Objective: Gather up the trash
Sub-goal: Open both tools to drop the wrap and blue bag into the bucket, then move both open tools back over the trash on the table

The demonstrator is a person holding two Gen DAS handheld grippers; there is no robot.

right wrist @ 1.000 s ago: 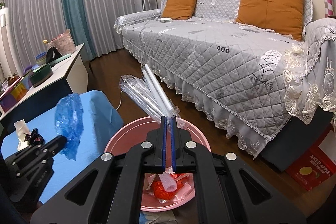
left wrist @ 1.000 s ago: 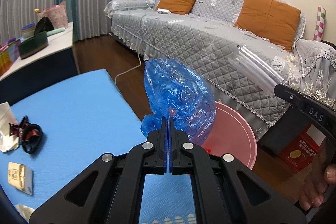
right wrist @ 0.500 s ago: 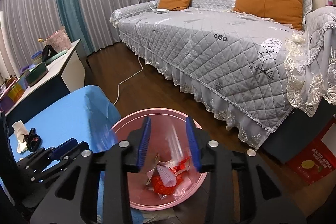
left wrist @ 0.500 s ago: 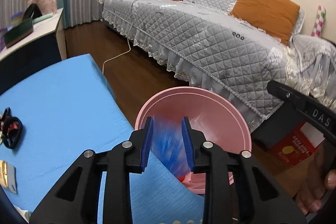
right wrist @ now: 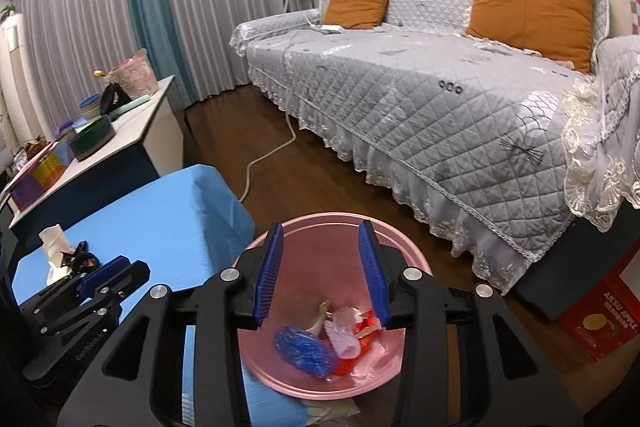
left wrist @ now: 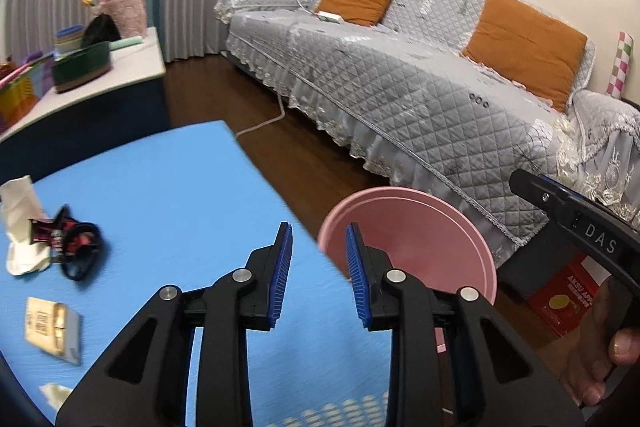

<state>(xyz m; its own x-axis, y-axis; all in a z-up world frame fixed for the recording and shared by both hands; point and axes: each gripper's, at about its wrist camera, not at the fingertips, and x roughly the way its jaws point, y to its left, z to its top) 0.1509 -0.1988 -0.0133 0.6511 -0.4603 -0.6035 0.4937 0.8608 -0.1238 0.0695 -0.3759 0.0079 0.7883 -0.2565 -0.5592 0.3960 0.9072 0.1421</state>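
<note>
A pink bin (right wrist: pixel 384 235) stands on the floor beside the blue table (left wrist: pixel 160 195); it also shows in the left wrist view (left wrist: pixel 420 223). Inside lie a blue plastic bag (right wrist: pixel 304 349), white foam net (right wrist: pixel 344 331) and red wrappers (right wrist: pixel 370 323). My right gripper (right wrist: pixel 322 275) is open and empty above the bin. My left gripper (left wrist: pixel 318 277) is open and empty over the table's edge next to the bin. On the table lie a crumpled white paper (left wrist: pixel 20 223), a black-and-red wrapper (left wrist: pixel 74 245) and a small beige packet (left wrist: pixel 50 329).
A grey quilted sofa (left wrist: pixel 420 79) with orange cushions runs along the right. A white side table (left wrist: pixel 100 67) with containers stands at the back left. A red apple box (right wrist: pixel 600 319) sits on the wooden floor. A white cable (right wrist: pixel 272 151) trails across the floor.
Both grippers have opened: the left let go of the blue bag and the right let go of the clear plastic wrap, both dropped into the pink bin. The left gripper has swung back toward the table.
</note>
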